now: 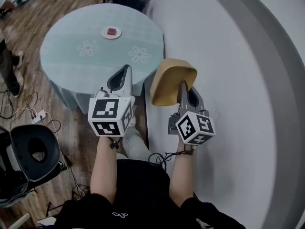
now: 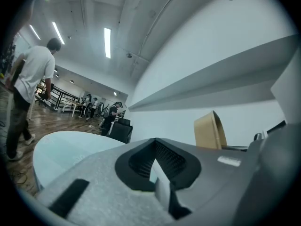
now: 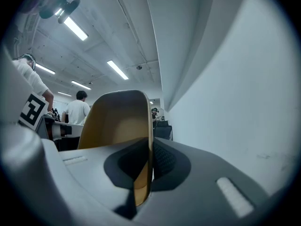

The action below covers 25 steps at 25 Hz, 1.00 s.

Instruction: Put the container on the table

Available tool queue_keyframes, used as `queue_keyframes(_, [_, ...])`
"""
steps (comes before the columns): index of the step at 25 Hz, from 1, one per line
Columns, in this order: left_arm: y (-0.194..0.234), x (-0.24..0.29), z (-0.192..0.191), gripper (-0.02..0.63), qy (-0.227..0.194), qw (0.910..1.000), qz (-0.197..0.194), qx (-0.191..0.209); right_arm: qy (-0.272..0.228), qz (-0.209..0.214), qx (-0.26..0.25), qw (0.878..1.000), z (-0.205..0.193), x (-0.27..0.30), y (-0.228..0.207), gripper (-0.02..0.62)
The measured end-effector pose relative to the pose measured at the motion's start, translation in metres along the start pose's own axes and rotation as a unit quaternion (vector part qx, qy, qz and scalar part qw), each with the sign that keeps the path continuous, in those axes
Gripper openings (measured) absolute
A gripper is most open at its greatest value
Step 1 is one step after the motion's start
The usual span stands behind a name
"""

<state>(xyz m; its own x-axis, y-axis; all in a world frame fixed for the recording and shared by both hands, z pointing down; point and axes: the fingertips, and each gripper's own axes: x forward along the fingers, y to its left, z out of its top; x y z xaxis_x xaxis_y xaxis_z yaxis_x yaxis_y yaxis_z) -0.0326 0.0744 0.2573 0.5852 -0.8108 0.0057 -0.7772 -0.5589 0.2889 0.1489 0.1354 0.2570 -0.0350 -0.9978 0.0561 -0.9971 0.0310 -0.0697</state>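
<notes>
- While you stand at the near edge of the round table with the pale green flower-patterned cloth point(image 1: 71, 42), note that its right edge lies just beside the curved white wall point(image 1: 233, 80). Open wooden floor point(image 1: 33, 13) lies to the left, with a black chair point(image 1: 33, 151) near your left side.
- A small white plate point(image 1: 111, 32) sits toward the far side of the table.
- Your forearms reach forward side by side. The left gripper point(image 1: 123, 73) is over the near table edge. The right gripper point(image 1: 185, 87) is past the right edge, against the wall side.
- The right gripper's jaws are clamped on one wall of the tan rounded container point(image 1: 169, 78), held tilted in the air just beside the table and not on it.
- The left gripper's jaws are closed together with nothing between them.
- The right gripper view shows the container wall point(image 3: 117, 121) pinched between the pads. The left gripper view shows the container point(image 2: 209, 131) side-on, and people standing far back in the room.
</notes>
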Motion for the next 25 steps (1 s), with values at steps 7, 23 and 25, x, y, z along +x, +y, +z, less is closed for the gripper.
queue_keyframes(7, [0.059, 0.058, -0.005, 0.002, 0.002, 0.9990, 0.045, -0.001, 0.008, 0.020, 0.014, 1.000, -0.021, 0.089, -0.011, 0.012])
queue_keyframes(23, [0.177, 0.277, -0.065, 0.002, 0.083, 0.9884, 0.123, -0.032, 0.101, 0.050, 0.040, 0.993, -0.087, 0.361, -0.077, 0.012])
queue_keyframes(25, [0.184, 0.300, -0.070, 0.002, 0.093, 0.9863, 0.132, -0.033, 0.115, 0.055, 0.051, 0.991, -0.097, 0.386, -0.087, 0.012])
